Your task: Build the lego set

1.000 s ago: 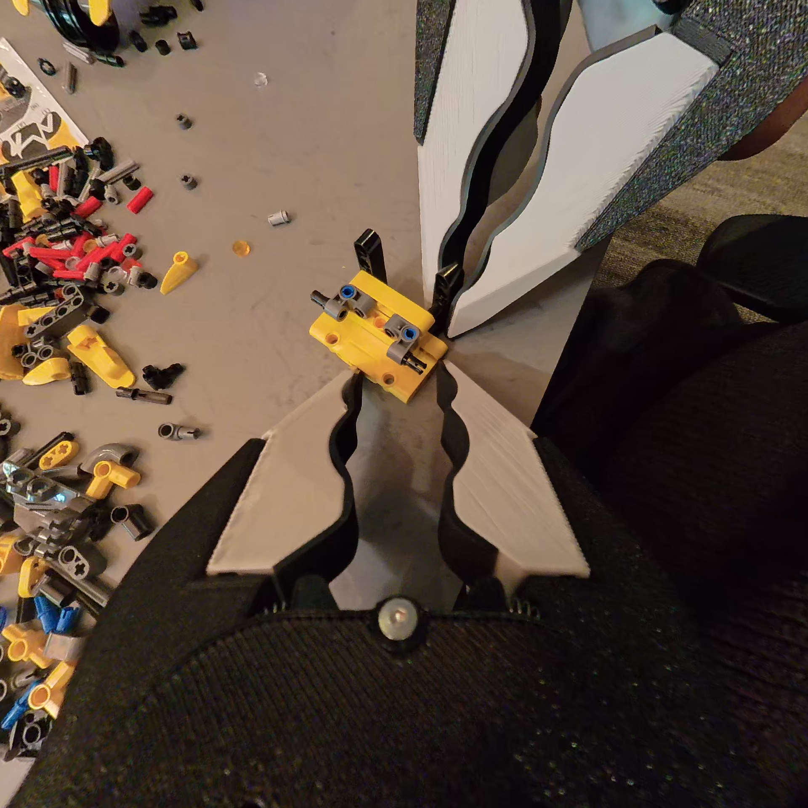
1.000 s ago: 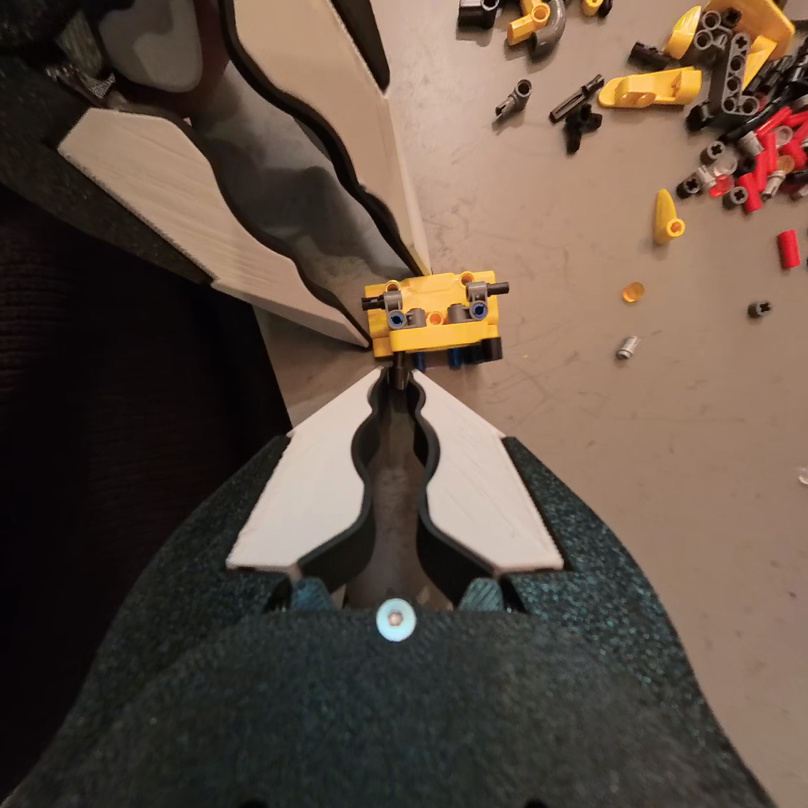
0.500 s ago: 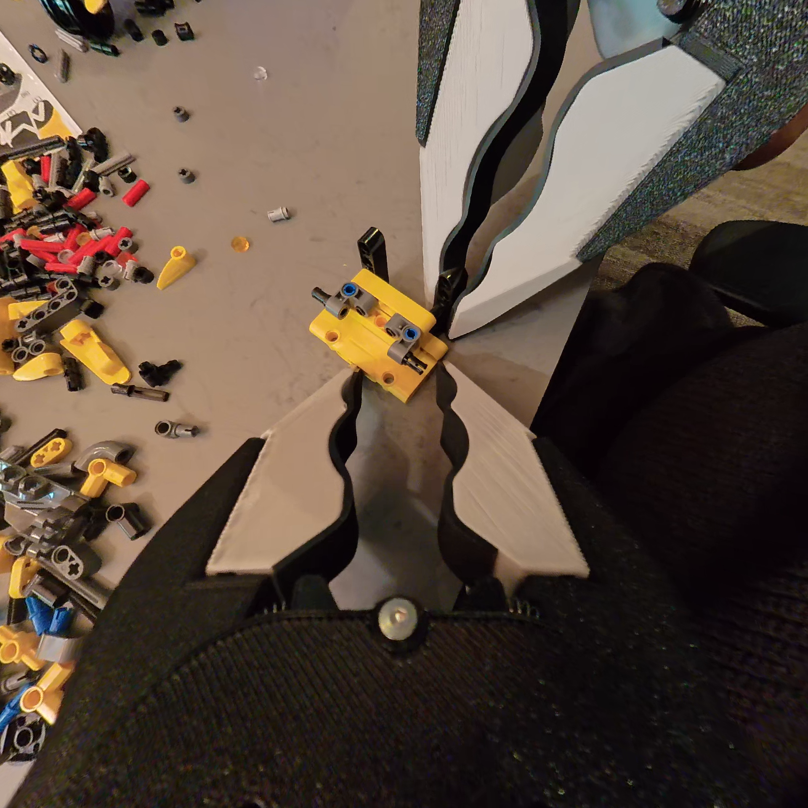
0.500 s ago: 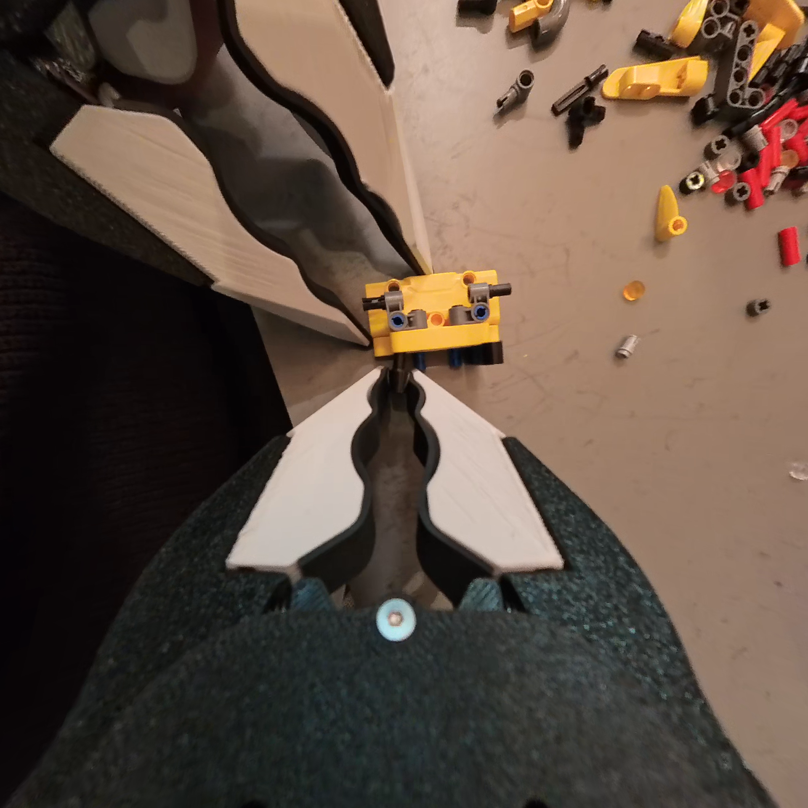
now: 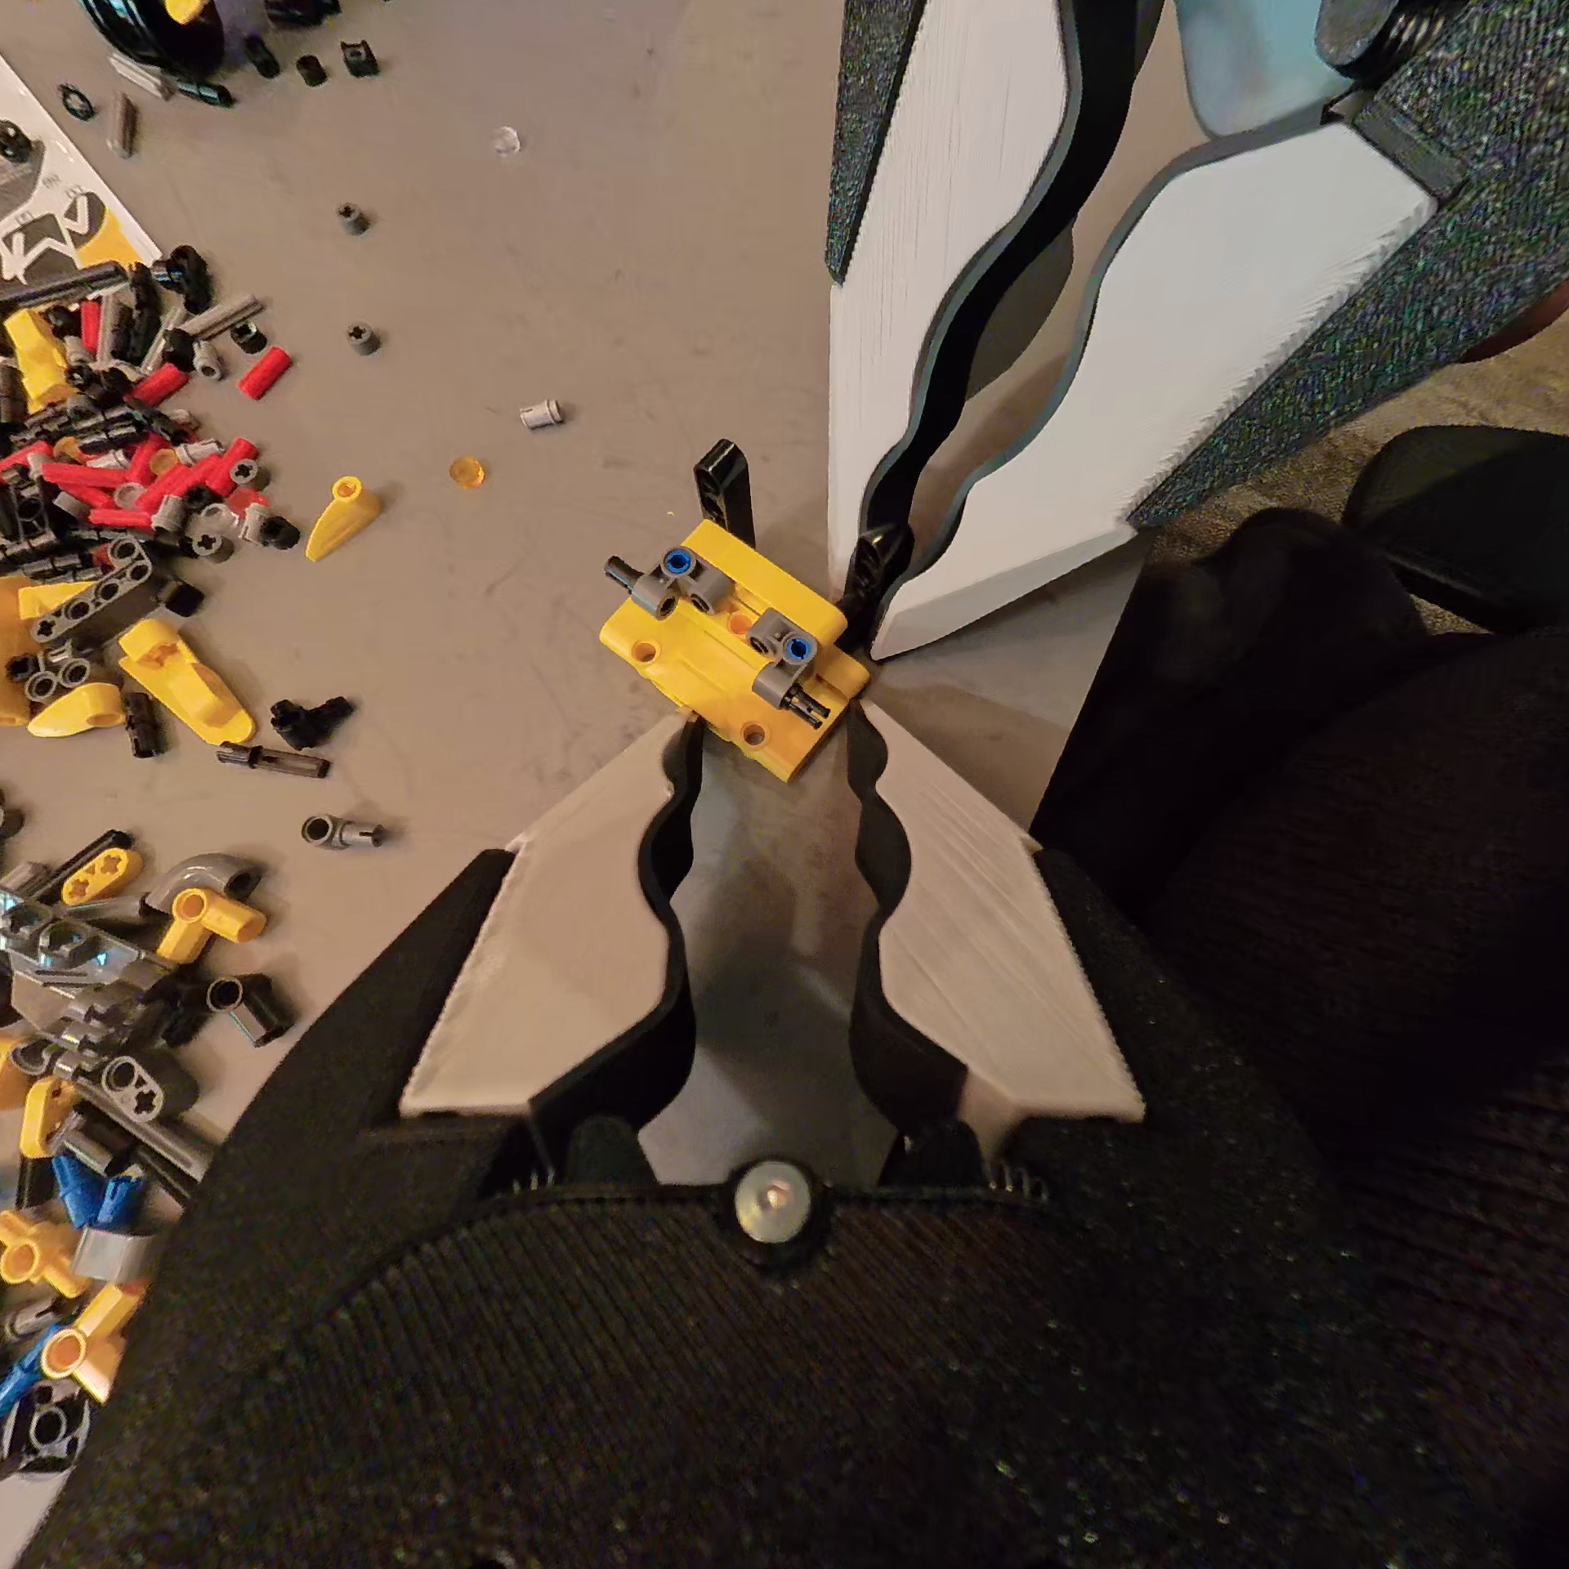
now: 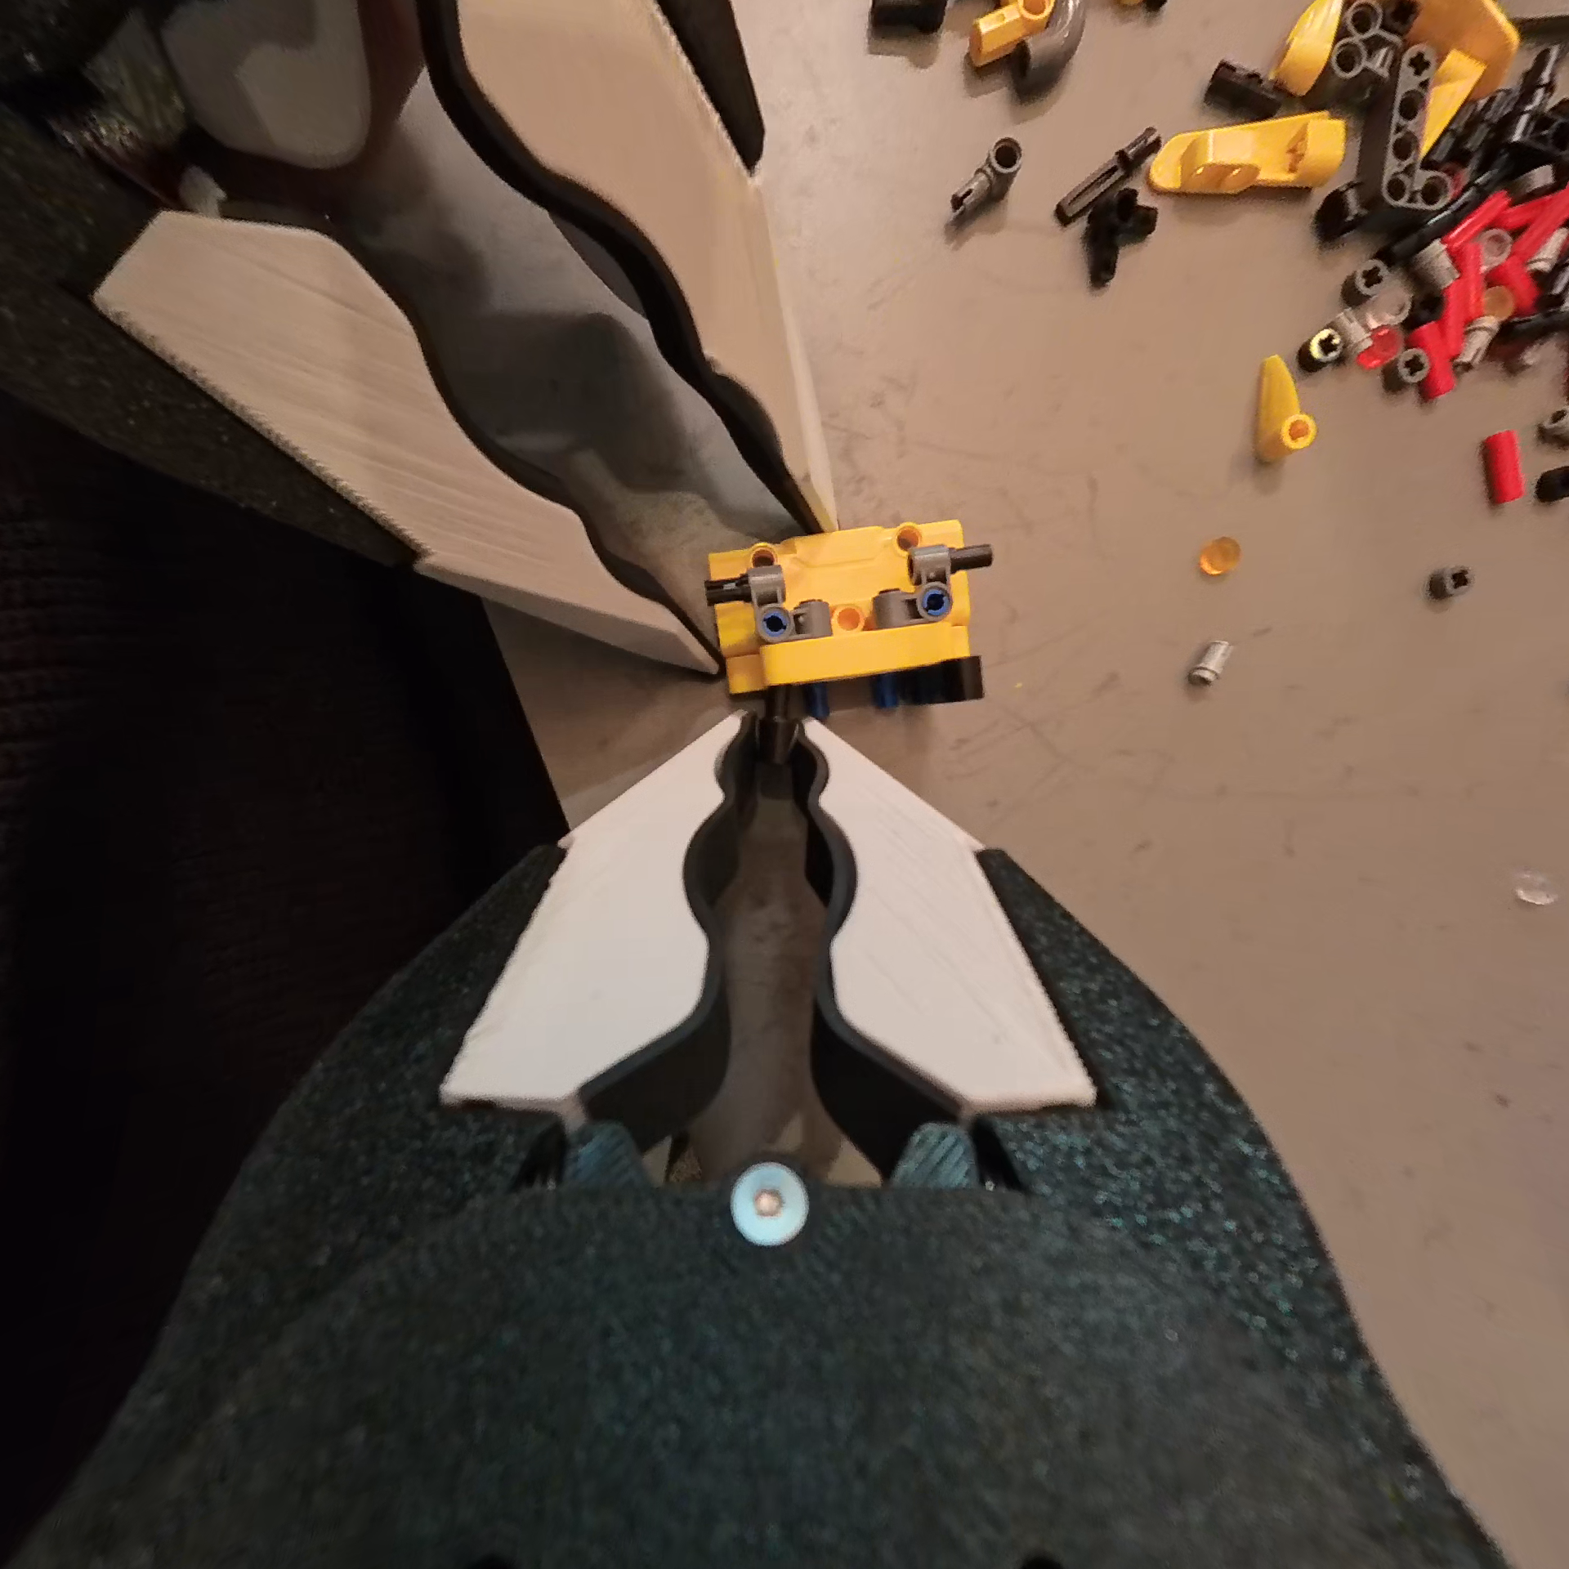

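A small yellow brick assembly (image 5: 722, 654) with grey connectors, blue pins and black beams is held just above the grey table (image 5: 543, 280). My left gripper (image 5: 768, 722) is shut on its yellow body, one fingertip on each side. My right gripper (image 6: 774, 726) is shut on a black beam (image 6: 777, 722) that sticks out of the assembly's underside (image 6: 840, 603). The right gripper also shows in the left wrist view (image 5: 874, 586), coming in from the top, its tips on that black beam (image 5: 874, 556). A second black beam (image 5: 726, 492) sticks out on the far side.
A pile of loose red, black, yellow and grey parts (image 5: 110, 526) lies at the left, also in the right wrist view (image 6: 1460, 280). A printed sheet (image 5: 51, 229) lies at the far left. An orange stud (image 5: 467, 472) and a grey bush (image 5: 542, 413) lie loose. Dark fabric (image 5: 1316, 849) is past the table's edge. Only a small space, under 4 cm, lies between the two pairs of fingers. My left tips are roughly 9 centimeters from the orange stud (image 5: 467, 472). Seen from the right wrist view (image 6: 1219, 554) as well.
Both grippers keep the same hold on the assembly. The loose parts on the table drift only slightly in both views.
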